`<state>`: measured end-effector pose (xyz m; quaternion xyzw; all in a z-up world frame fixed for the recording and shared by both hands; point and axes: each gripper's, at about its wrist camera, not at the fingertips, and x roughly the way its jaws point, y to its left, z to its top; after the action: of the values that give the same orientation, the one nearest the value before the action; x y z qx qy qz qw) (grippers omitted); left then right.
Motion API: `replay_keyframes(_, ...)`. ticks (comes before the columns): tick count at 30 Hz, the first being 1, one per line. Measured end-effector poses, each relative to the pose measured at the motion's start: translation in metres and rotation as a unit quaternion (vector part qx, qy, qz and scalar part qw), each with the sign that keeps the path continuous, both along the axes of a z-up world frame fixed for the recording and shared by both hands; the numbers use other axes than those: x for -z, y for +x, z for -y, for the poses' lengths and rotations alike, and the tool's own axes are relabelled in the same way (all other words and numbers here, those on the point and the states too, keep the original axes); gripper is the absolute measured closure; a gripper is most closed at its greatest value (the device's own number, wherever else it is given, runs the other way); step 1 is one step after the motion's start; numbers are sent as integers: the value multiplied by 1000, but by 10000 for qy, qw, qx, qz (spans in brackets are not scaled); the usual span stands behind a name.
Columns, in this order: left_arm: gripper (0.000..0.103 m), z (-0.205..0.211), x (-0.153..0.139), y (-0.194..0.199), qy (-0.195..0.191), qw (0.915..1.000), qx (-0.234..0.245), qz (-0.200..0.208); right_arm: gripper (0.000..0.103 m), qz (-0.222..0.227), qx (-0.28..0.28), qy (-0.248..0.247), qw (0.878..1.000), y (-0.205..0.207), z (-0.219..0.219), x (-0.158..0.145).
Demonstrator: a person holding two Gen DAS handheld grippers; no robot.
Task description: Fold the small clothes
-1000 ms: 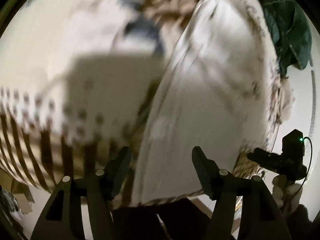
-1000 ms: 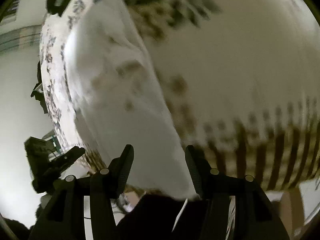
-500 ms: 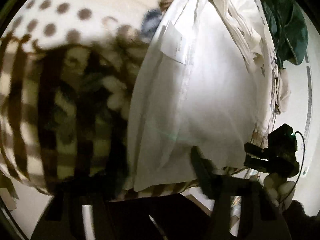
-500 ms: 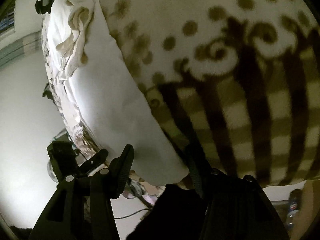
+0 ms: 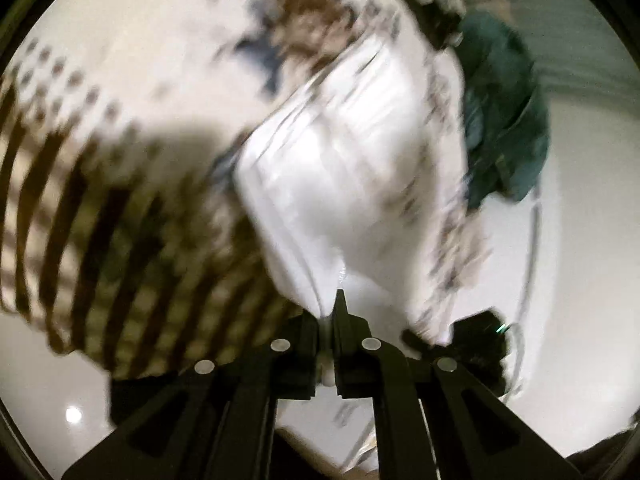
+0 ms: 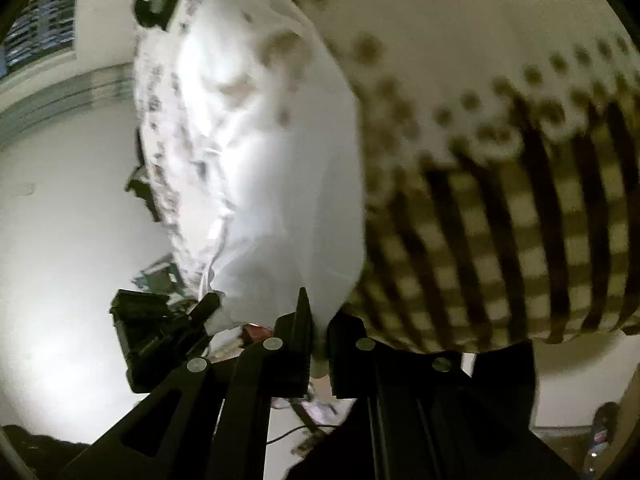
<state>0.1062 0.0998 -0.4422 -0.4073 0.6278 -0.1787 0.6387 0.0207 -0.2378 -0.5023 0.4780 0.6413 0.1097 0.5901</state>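
**Ana:** Patterned bedding (image 5: 92, 208), brown stripes and dots, fills the background. Where's the garment?

**Ben:** Lying on it. The white garment (image 5: 344, 184) has one near edge pinched by each tool: the left gripper (image 5: 329, 320) has its fingers closed on the cloth, and the right gripper (image 6: 318, 320) is clamped on it likewise.

**Ana:** Why both corners?

**Ben:** Probably so the hem stays taut and level for carrying it over into a fold. Motion blur hides finer detail. A dark green cloth (image 5: 504, 128) sits beyond.
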Motion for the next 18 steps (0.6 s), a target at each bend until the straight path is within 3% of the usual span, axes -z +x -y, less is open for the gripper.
replay_keyframes(3,100,-3,-17,45,-389,9985,-300,241,96,268,197,123,9994,33,11,-29)
replay_keyframes(8,100,-3,-17,133,-504,9952,-441,717,96,912,564,153,9941,129,36,-65)
replay_keyframes(13,99,7,15,228,-331,9946,-557,813,96,1178,792,-169,9897,224,56,-54)
replay_keyframes(15,97,8,35,253,-312,9969,-502,523,96,1157,878,-247,9891,257,59,-44)
replay_keyframes(17,78,-3,48,264,-404,9972,-614,143,95,1054,921,-282,9898,285,63,-27)
replay_keyframes(18,48,-9,48,267,-396,9967,-689,149,91,897,953,-303,9909,294,69,-18)
